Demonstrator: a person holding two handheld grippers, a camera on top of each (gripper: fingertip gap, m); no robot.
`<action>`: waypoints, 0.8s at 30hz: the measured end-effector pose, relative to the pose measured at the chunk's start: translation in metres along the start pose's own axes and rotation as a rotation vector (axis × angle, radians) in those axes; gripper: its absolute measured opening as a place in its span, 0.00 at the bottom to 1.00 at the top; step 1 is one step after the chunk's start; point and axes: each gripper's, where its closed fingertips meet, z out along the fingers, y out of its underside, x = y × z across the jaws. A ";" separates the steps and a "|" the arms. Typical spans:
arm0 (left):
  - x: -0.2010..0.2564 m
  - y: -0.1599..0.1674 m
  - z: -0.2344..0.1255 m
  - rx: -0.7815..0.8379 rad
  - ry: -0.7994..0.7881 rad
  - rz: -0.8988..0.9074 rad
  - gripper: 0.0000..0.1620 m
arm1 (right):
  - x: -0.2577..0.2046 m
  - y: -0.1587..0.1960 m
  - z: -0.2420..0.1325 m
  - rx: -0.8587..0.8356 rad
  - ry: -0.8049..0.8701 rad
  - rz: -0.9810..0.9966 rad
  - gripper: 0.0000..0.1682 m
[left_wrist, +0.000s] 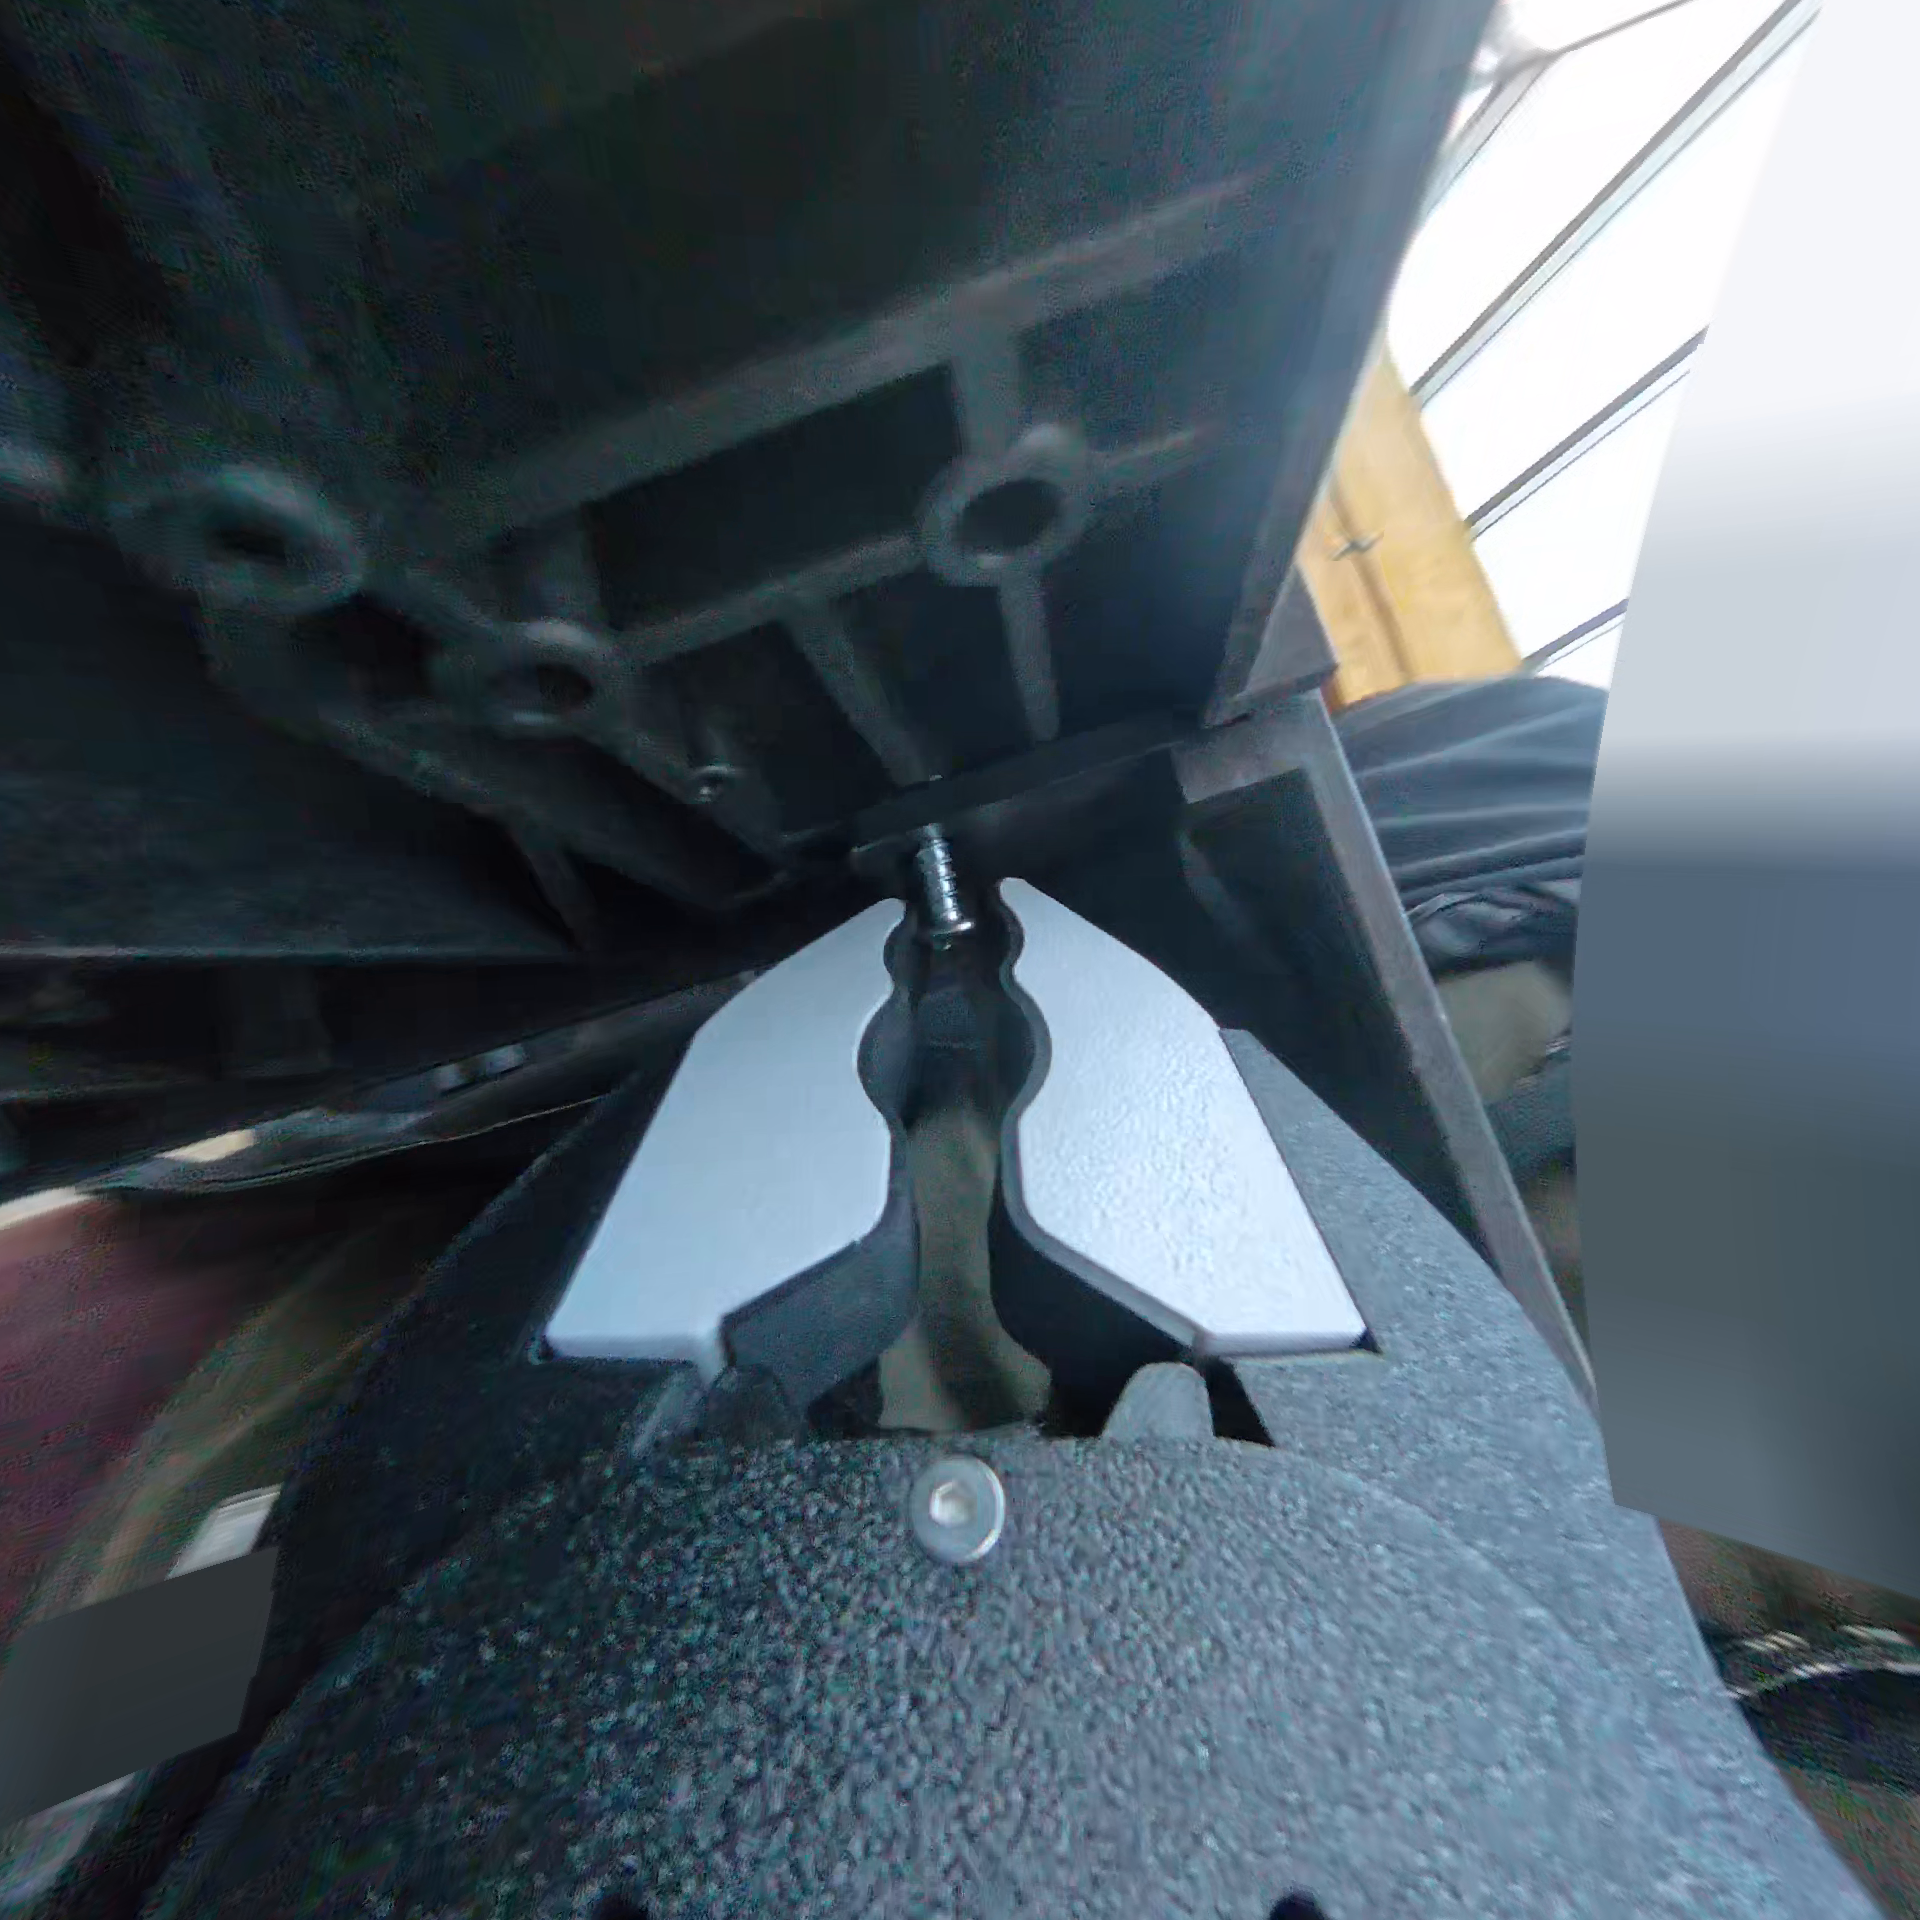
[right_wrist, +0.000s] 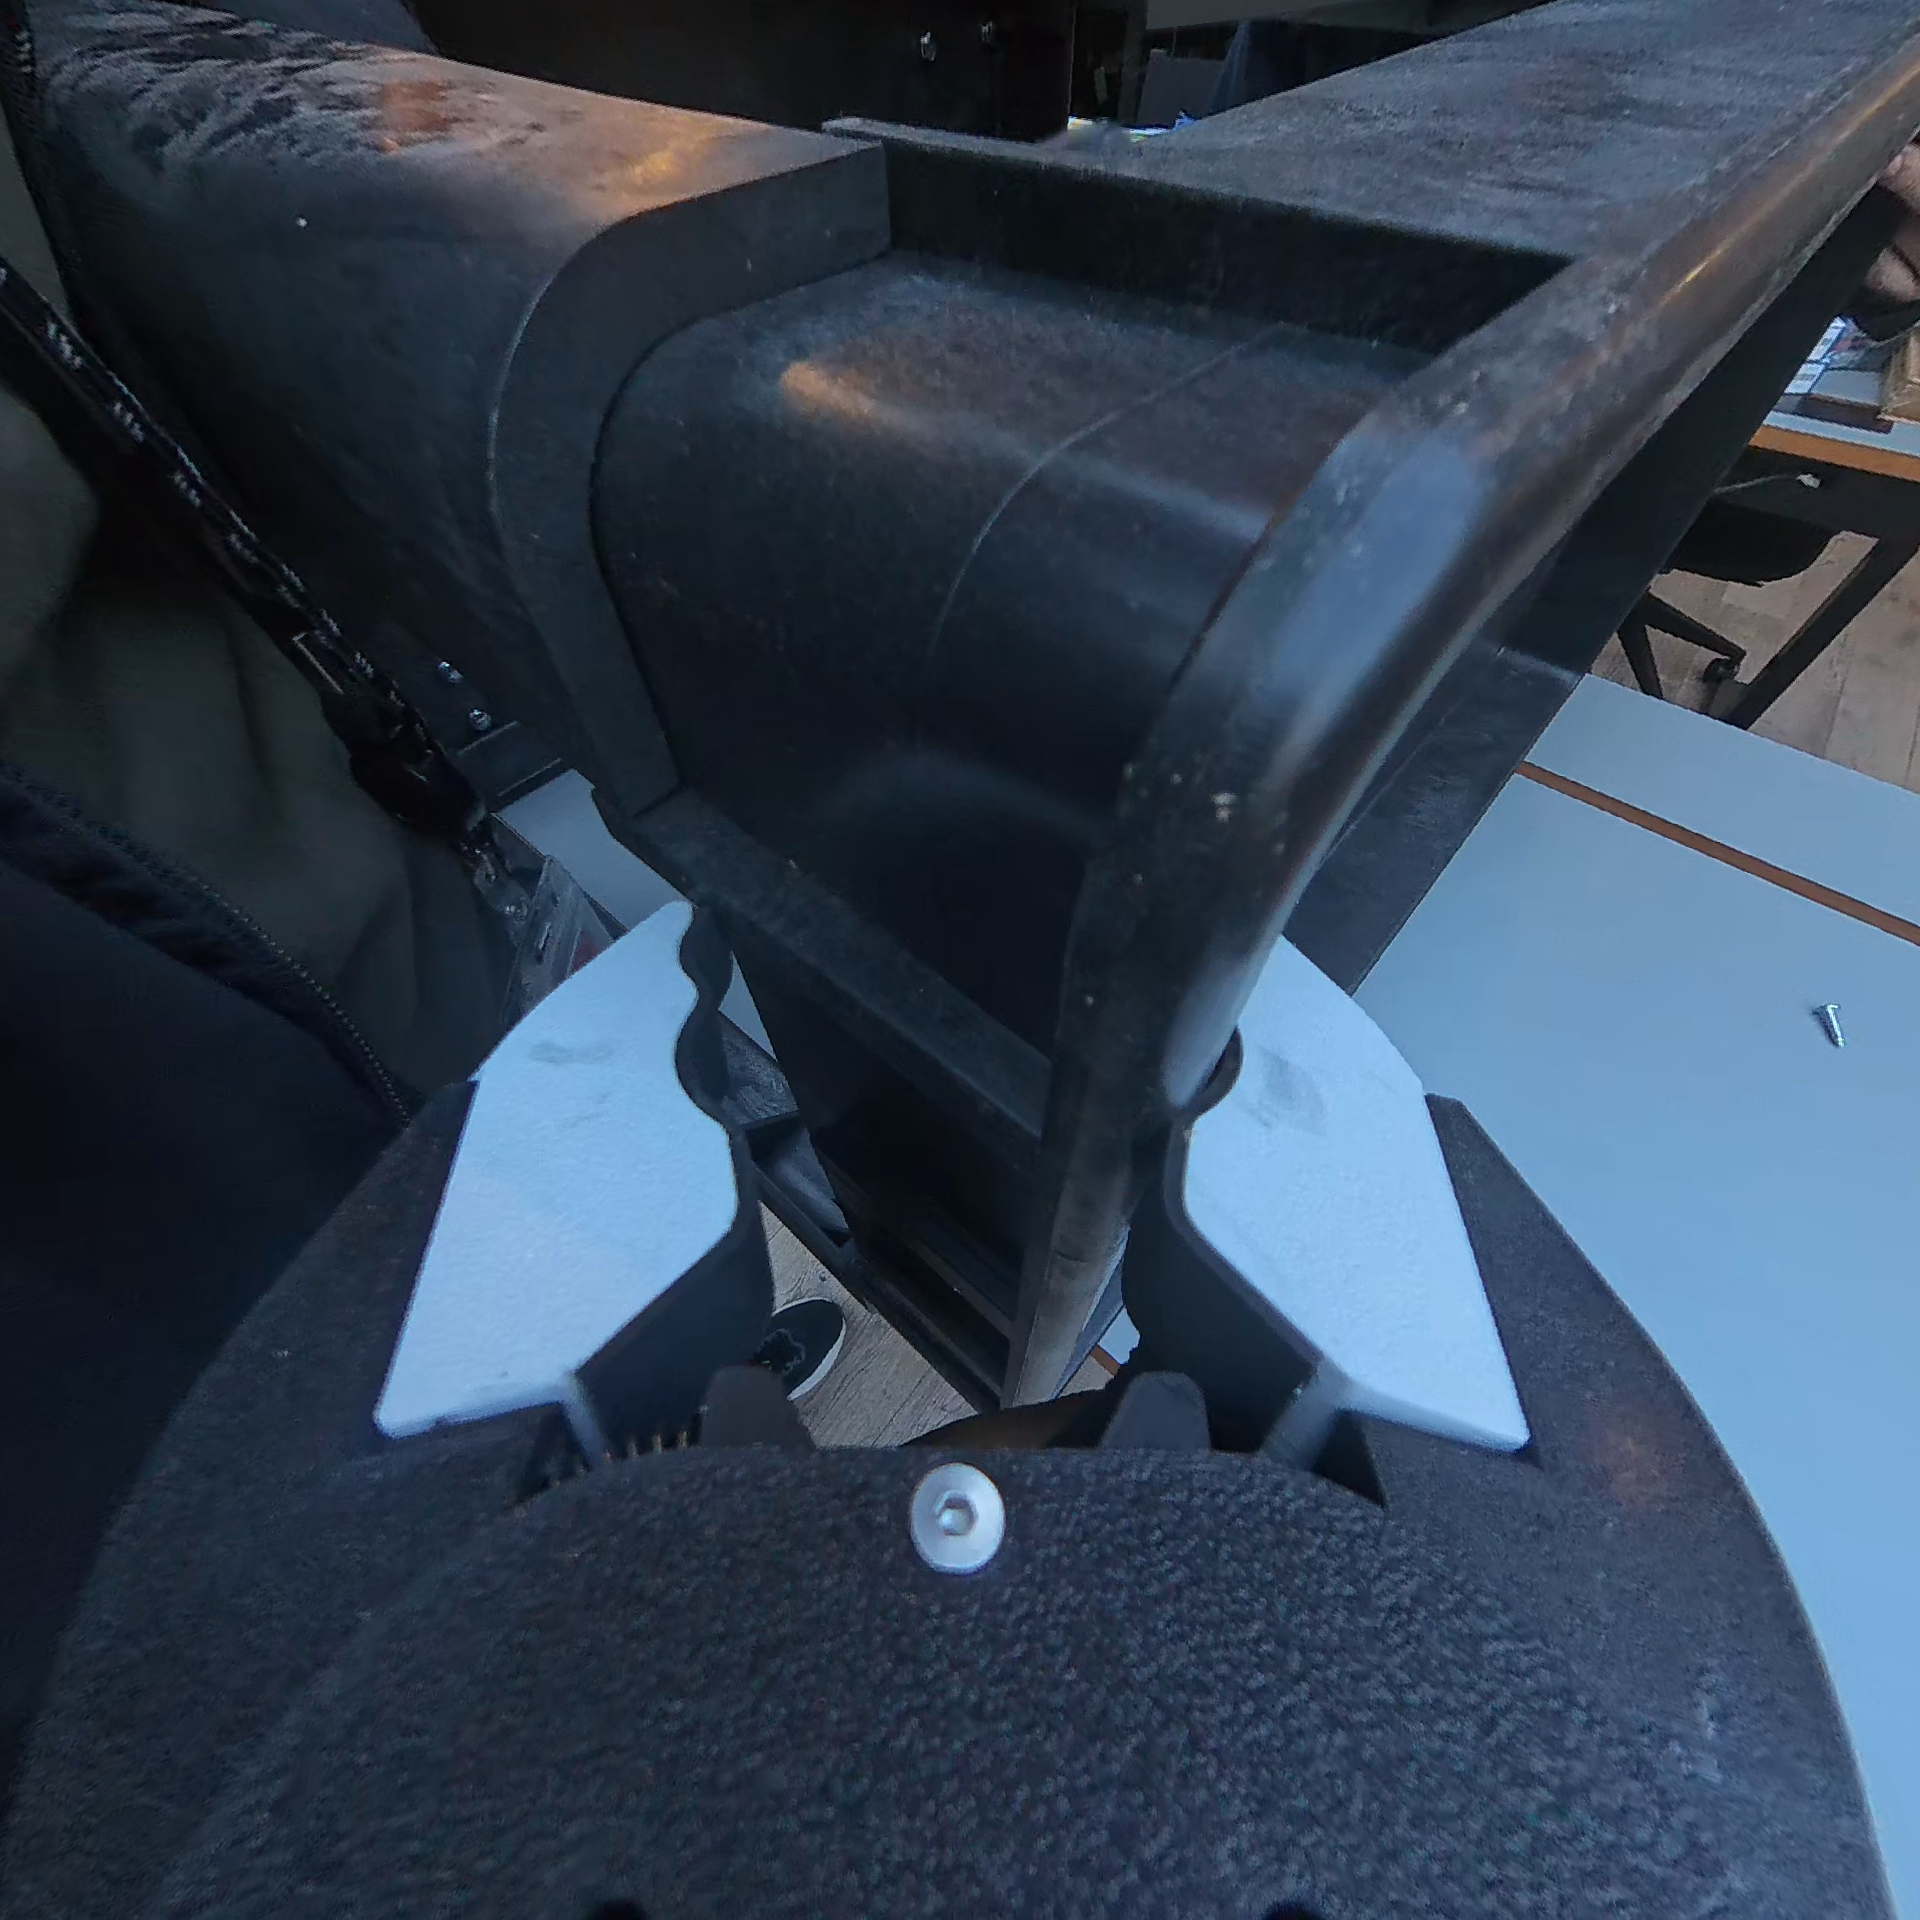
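My left gripper (left_wrist: 951, 906) is shut on a small dark screw (left_wrist: 938, 881), pinched at the very tips of its grey fingers (left_wrist: 769, 1132). The screw's threaded end points up into a thin black plate (left_wrist: 1018, 792) under a ribbed black plastic part (left_wrist: 790, 540) with round bosses. My right gripper (right_wrist: 977, 935) is closed around a big black plastic housing (right_wrist: 883, 582). Its right finger (right_wrist: 1340, 1195) presses on the housing's glossy flange (right_wrist: 1299, 665), and its left finger (right_wrist: 582, 1164) is against a ledge.
A grey table (right_wrist: 1662, 1091) lies to the right with a loose screw (right_wrist: 1830, 1023) on it. A person's dark jacket (right_wrist: 156, 1039) fills the left, with a shoe (right_wrist: 800, 1340) on the wooden floor below. A hand (right_wrist: 1899, 239) holds the housing's far end. A yellow wooden panel (left_wrist: 1392, 540) stands at the right.
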 end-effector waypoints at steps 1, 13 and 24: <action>-0.001 0.001 0.000 -0.024 -0.034 0.043 0.06 | 0.000 0.000 0.000 0.000 0.001 0.001 0.52; -0.002 0.003 -0.003 -0.126 -0.015 0.145 0.08 | 0.000 -0.001 0.000 0.015 0.004 0.003 0.52; -0.008 -0.008 -0.030 0.033 0.101 -0.135 0.24 | 0.001 -0.002 0.000 0.026 0.021 0.006 0.53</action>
